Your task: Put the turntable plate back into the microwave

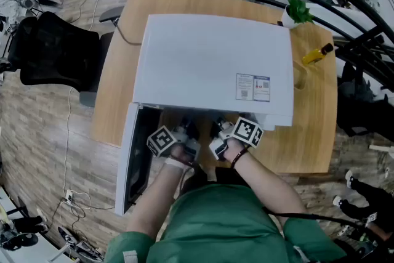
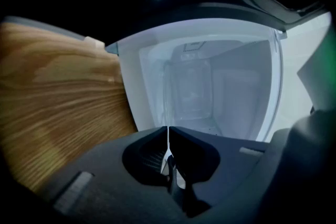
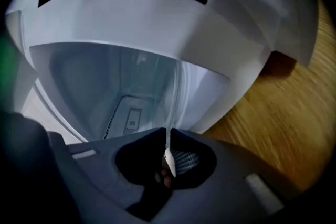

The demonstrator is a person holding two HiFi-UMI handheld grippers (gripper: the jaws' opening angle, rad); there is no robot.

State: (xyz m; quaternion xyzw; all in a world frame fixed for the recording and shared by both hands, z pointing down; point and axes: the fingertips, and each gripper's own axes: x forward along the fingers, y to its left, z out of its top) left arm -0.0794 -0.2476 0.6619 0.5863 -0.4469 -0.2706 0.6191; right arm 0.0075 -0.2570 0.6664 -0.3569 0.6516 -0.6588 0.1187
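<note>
The white microwave stands on a wooden table with its door swung open to the left. Both grippers are at the mouth of its cavity. My left gripper is shut on the thin glass edge of the turntable plate, which shows as a pale line between the jaws. My right gripper is shut on the same plate's rim. The white cavity lies straight ahead of both. In the head view the left gripper and right gripper sit side by side, and the plate is hidden.
A black office chair stands left of the table. A yellow bottle and a green plant sit at the table's far right. A cable runs off the table's left side. Dark railings cross the back.
</note>
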